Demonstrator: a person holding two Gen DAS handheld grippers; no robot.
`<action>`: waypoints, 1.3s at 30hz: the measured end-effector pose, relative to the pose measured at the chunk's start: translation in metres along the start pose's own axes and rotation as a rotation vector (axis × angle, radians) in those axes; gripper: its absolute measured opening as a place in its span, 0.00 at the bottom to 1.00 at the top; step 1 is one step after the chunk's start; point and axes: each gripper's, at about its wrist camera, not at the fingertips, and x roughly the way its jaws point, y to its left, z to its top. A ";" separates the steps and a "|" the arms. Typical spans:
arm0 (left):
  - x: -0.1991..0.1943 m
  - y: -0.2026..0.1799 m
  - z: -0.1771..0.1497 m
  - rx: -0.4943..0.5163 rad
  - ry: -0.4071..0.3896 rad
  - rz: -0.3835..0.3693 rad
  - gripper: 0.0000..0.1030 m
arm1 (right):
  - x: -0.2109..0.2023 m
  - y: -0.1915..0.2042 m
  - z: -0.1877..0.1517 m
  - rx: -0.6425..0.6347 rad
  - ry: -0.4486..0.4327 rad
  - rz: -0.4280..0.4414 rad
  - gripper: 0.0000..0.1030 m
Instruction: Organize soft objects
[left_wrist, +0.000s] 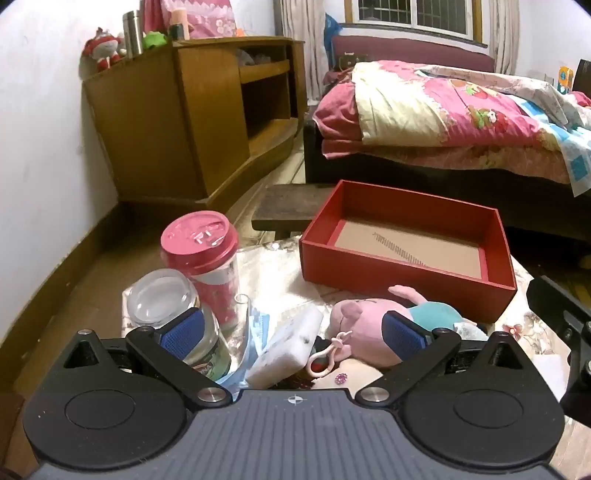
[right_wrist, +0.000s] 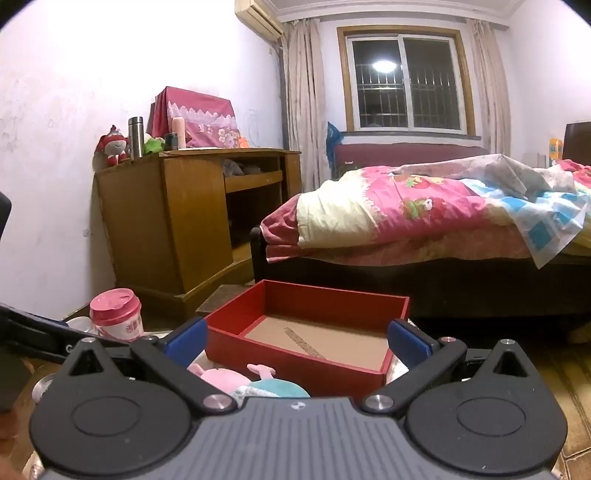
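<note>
A pink pig plush (left_wrist: 364, 328) in a teal dress lies on the low table in front of an empty red box (left_wrist: 406, 247). A white sponge block (left_wrist: 286, 347) and a blue face mask (left_wrist: 258, 325) lie left of the plush. My left gripper (left_wrist: 293, 332) is open, its pads either side of the sponge and the plush's head, holding nothing. My right gripper (right_wrist: 295, 339) is open and empty, above the plush (right_wrist: 236, 380) and facing the red box (right_wrist: 306, 332).
A glass jar (left_wrist: 166, 306) and a pink-lidded cup (left_wrist: 201, 254) stand at the table's left. A pink keyring (left_wrist: 327, 354) lies by the plush. A wooden cabinet (left_wrist: 192, 122) stands at the back left, a bed (left_wrist: 461, 122) at the back right, a dark stool (left_wrist: 291, 206) behind the table.
</note>
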 end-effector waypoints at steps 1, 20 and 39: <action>0.000 0.000 0.000 0.004 -0.005 0.006 0.95 | -0.001 0.000 0.001 0.003 0.003 0.001 0.77; -0.006 -0.006 0.000 0.007 -0.021 0.000 0.95 | 0.003 -0.001 0.000 -0.022 0.010 -0.096 0.77; -0.007 -0.017 -0.005 0.033 -0.022 -0.015 0.95 | 0.008 -0.003 0.001 0.015 0.019 -0.120 0.77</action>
